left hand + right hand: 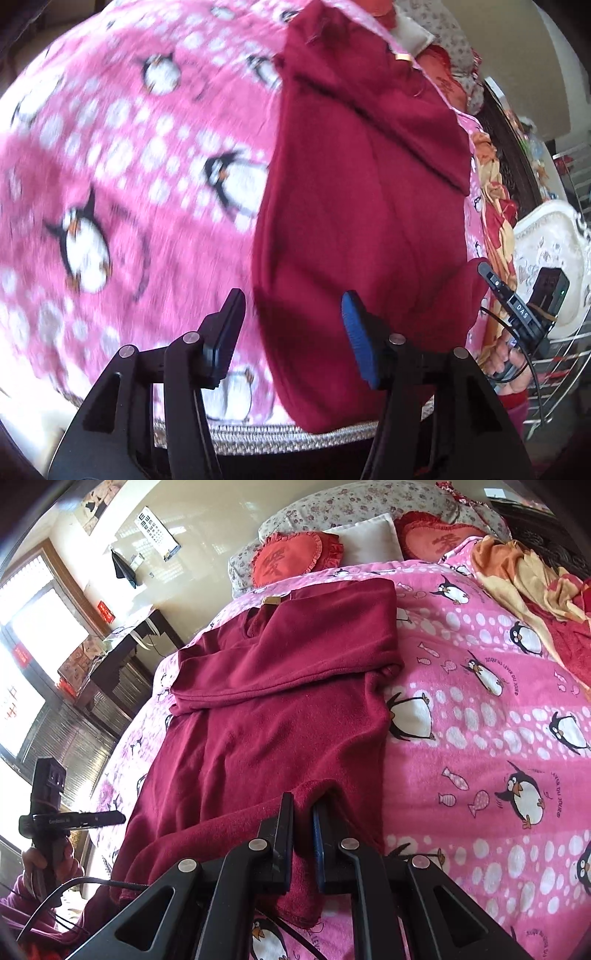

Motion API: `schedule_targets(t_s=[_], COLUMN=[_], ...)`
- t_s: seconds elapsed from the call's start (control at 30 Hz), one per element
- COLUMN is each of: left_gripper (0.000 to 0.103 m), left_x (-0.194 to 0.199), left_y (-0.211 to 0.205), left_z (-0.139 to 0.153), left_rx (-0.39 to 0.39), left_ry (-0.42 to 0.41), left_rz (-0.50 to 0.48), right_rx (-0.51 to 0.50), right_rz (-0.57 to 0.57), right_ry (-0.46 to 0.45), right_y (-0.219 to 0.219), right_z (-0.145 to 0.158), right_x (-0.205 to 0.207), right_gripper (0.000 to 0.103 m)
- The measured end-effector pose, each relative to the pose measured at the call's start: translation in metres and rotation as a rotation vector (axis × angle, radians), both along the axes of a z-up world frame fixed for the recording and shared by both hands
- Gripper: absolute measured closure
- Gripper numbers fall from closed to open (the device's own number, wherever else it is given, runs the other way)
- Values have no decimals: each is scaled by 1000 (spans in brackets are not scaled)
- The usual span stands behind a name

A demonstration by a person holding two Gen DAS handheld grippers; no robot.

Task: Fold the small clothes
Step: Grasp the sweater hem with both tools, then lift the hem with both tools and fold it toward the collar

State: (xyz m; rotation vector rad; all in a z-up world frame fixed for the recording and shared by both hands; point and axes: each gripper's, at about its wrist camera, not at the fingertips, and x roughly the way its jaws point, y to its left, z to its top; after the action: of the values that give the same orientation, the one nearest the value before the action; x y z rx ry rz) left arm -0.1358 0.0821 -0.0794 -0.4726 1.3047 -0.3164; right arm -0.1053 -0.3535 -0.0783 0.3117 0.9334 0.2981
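The maroon fleece top (273,716) lies lengthwise on the pink penguin blanket (480,709), collar toward the pillows. Folding is under way: a sleeve or side panel is already turned across the chest, its straight folded edge running across the garment below the collar. The lower body is not yet folded; the hem sits nearest the cameras, loose and rumpled.

The right gripper (303,812) has its fingers drawn narrow and pinched on a ridge of the hem, which stands up between the pads. The left gripper (291,325) stands about half parted with nothing pressed between its fingers; the garment's near corner lies just beside its blue pad (360,339), apparently not touched. The left view is blurred.

Judged remaining: bring the hem toward the collar, then square the bundle.

Room for movement: open blanket lies wide to the garment's right in the right wrist view. On the garment's other side the blanket narrows to the bed edge. A crumpled orange and red cloth (528,576) occupies the far corner, well apart. The heart cushions (291,555) sit beyond the collar, limiting forward travel.
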Motion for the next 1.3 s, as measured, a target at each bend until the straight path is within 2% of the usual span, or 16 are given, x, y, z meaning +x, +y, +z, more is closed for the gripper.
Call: schedule_targets(t_s=[0.1, 0.2, 0.33, 0.43, 0.53, 0.57, 0.63, 0.73, 0.8, 0.87, 1.03, 1.3], left_gripper=[46, 43, 43, 42, 43, 46, 72, 87, 89, 90, 90, 91], left_x=[-8, -8, -4, -1, 1, 2, 4, 7, 12, 19, 47, 82], left_y=[0, -9, -33, -49, -53, -53, -51, -45, -45, -45, -38, -31], left_z=[-10, -7, -12, -11, -11, -12, -13, -15, -5, 11, 46, 73], left_rx=[-9, 19, -34, 29, 23, 22, 21, -4, -7, -3, 0, -30], left_ry=[42, 13, 20, -23, -20, -21, -16, -8, -42, -104, -230, -300], left_rz=[11, -4, -58, -110, -128, -132, -133, -126, -135, -144, -108, -47], right_rx=[11, 49, 102, 124, 140, 145, 151, 135, 97, 104, 136, 173], right_rz=[3, -3, -18, -15, -18, -18, -13, 9, 28, 23, -5, -50], right_ry=[21, 47, 86, 99, 112, 119, 125, 118, 90, 45, -46, -134], right_y=[-2, -7, -12, -13, -13, -14, -14, -10, -3, -1, -9, -12], right_z=[-5, -13, -23, -25, -27, -28, -29, -29, -24, -13, 18, 48], right_x=[-2, -4, -5, -7, -7, -6, -7, -7, -8, -7, 3, 32], right_gripper=[95, 95, 95, 94, 91, 90, 87, 87, 87, 93, 94, 94])
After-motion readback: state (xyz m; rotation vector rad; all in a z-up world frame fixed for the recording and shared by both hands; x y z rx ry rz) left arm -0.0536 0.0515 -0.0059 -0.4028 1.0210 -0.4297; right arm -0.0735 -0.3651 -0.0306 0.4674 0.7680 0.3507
